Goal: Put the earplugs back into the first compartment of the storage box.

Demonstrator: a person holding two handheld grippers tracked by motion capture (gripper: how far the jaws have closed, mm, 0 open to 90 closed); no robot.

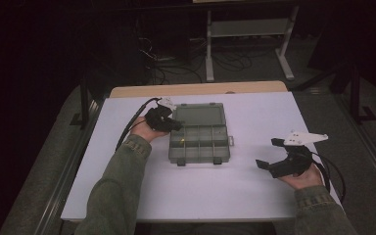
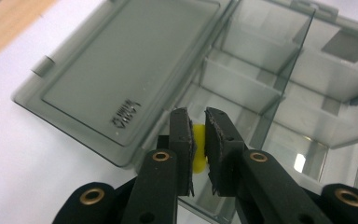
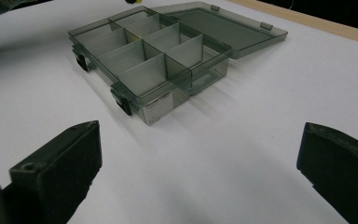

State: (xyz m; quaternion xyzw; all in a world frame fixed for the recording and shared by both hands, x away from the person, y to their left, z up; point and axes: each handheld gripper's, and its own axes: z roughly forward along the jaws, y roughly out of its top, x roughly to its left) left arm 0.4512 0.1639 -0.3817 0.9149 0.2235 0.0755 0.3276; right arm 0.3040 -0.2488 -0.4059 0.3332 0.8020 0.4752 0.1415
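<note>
A smoky grey plastic compartment box point(image 1: 199, 147) lies open at the table's middle, its lid point(image 1: 199, 115) folded flat toward the far side. My left gripper point(image 1: 175, 126) hovers at the box's far left corner. In the left gripper view it point(image 2: 198, 116) is shut on a small yellow piece point(image 2: 197, 140), held over a left-hand compartment beside the lid point(image 2: 121, 65). To the right of the box, my right gripper point(image 1: 268, 153) rests near the table's right side, open and with nothing in it. In its own view the jaws point(image 3: 200, 140) stand wide apart, facing the box point(image 3: 149, 51) and its front latches.
A white sheet covers the table point(image 1: 200, 191), and a wooden edge point(image 1: 196, 89) shows at the back. Beyond it, on the dark floor, are a metal desk frame point(image 1: 247, 29) and loose cables. Bare white surface lies between the box and my right gripper.
</note>
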